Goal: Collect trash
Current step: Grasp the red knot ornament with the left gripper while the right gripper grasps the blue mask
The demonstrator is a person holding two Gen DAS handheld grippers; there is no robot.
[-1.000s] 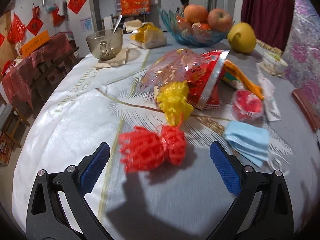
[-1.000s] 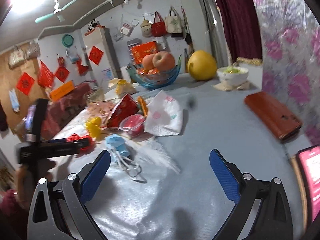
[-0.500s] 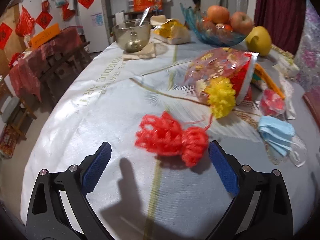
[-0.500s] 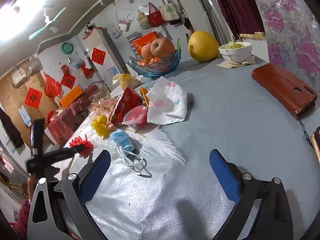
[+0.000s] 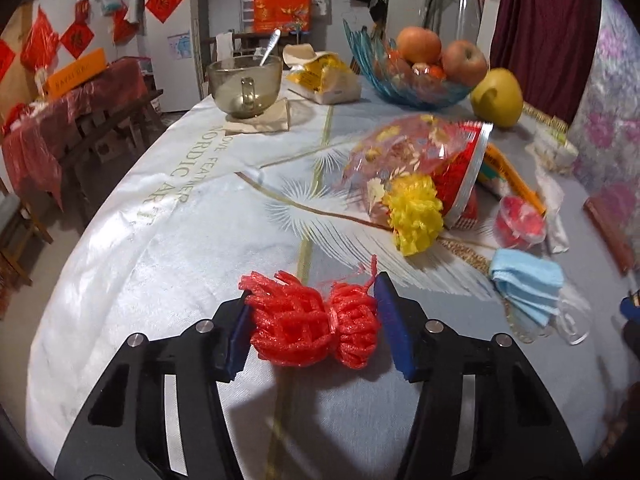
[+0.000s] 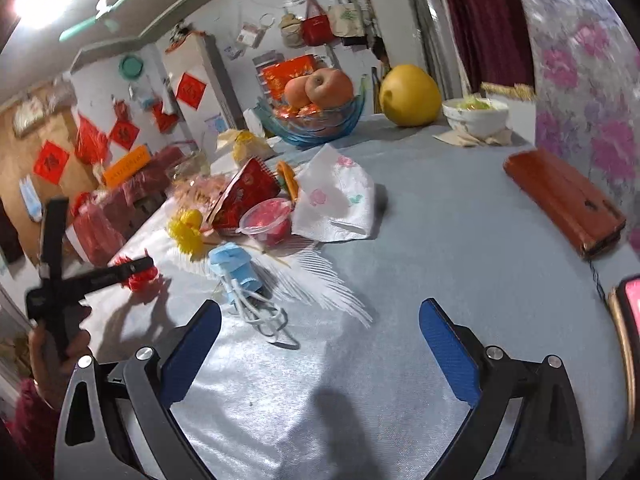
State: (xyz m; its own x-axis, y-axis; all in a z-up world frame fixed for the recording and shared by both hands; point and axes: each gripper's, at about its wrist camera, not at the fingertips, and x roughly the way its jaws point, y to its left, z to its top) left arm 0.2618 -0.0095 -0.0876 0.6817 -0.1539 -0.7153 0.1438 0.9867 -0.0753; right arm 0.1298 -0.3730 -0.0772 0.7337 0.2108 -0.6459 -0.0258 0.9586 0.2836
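Note:
A red foam fruit net [image 5: 296,324] lies on the pale tablecloth [image 5: 160,240] between the blue pads of my left gripper [image 5: 314,312]. Its jaws are closing and both pads touch the net's sides. From the right wrist view the same net [image 6: 140,282] shows at the left under that gripper's tip. Beyond it lie a yellow foam net [image 5: 414,216], a red snack bag [image 5: 424,156], a red plastic cup [image 5: 520,222] and a blue face mask [image 5: 528,284]. My right gripper [image 6: 320,336] hangs open over bare cloth, with the mask [image 6: 234,266] just ahead of its left finger.
At the far end stand a glass mug [image 5: 244,84], a blue fruit bowl [image 5: 416,76] and a yellow pomelo [image 5: 496,98]. A white tissue [image 6: 336,200], a brown wallet [image 6: 564,200], a white bowl [image 6: 476,116] and a phone [image 6: 632,308] lie on the right side.
My left gripper moved up around the red net and its jaws closed from wide open onto it. The right gripper stays open and has tilted slightly.

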